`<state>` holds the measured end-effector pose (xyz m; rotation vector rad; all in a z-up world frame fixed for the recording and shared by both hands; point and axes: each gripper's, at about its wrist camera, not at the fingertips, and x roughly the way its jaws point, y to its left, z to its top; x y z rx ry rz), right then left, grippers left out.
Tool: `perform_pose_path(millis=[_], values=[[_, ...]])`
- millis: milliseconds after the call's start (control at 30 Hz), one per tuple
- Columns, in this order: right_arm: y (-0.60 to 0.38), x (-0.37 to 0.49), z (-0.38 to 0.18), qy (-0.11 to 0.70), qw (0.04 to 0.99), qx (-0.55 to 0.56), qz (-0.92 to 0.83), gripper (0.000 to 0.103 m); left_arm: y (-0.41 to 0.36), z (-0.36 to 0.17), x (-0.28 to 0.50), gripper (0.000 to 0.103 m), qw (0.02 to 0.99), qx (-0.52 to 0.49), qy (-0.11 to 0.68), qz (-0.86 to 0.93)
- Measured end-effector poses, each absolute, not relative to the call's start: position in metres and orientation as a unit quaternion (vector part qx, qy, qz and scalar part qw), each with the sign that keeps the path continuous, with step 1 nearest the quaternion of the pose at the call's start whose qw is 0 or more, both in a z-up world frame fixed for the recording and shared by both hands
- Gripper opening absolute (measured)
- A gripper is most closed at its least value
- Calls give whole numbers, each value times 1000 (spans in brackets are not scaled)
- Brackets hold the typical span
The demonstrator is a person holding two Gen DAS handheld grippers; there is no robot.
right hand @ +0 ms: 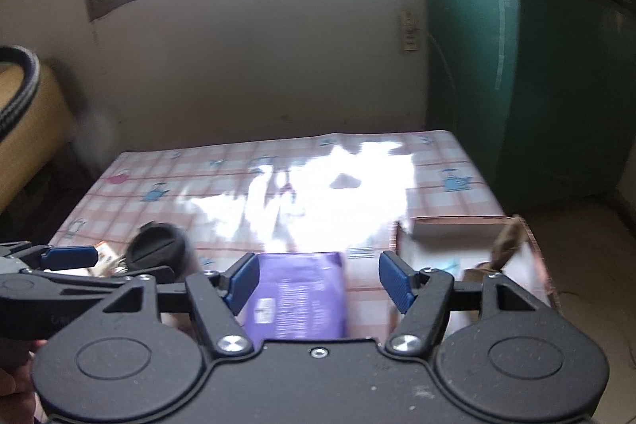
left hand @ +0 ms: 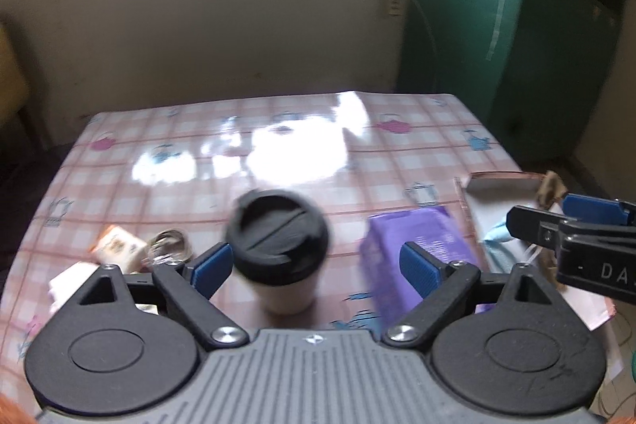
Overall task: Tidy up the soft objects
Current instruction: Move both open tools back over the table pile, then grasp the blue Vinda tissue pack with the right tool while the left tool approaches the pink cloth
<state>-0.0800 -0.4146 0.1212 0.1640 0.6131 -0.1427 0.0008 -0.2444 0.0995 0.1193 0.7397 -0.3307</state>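
A purple soft pack (left hand: 413, 253) lies on the checked tablecloth (left hand: 198, 146), right of a white paper cup with a black lid (left hand: 278, 237). My left gripper (left hand: 314, 265) is open, its blue pads to either side of the cup, above the table. My right gripper (right hand: 318, 279) is open above the purple pack (right hand: 298, 297); it also shows at the right edge of the left wrist view (left hand: 568, 221). A cardboard box (right hand: 469, 249) at the table's right edge holds a light blue soft item (left hand: 497, 241).
A small printed packet (left hand: 115, 245), a coil of bands (left hand: 169, 243) and white tissue (left hand: 67, 281) lie at the left. A green cabinet (right hand: 516, 66) stands at the right, a wall and window behind. The table's far half shines with glare.
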Motion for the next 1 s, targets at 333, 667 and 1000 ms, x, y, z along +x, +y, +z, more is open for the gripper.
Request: perform_pose_path(millis=[333, 667, 1000], values=[[-358, -69, 114, 310, 948, 74, -22, 79, -200, 101, 0, 94, 926, 46, 358, -113], [-314, -57, 108, 318, 946, 66, 16, 79, -162, 96, 0, 94, 928, 32, 361, -82], [-285, -44, 101, 327, 942, 55, 43, 79, -133, 90, 0, 94, 927, 15, 370, -55]])
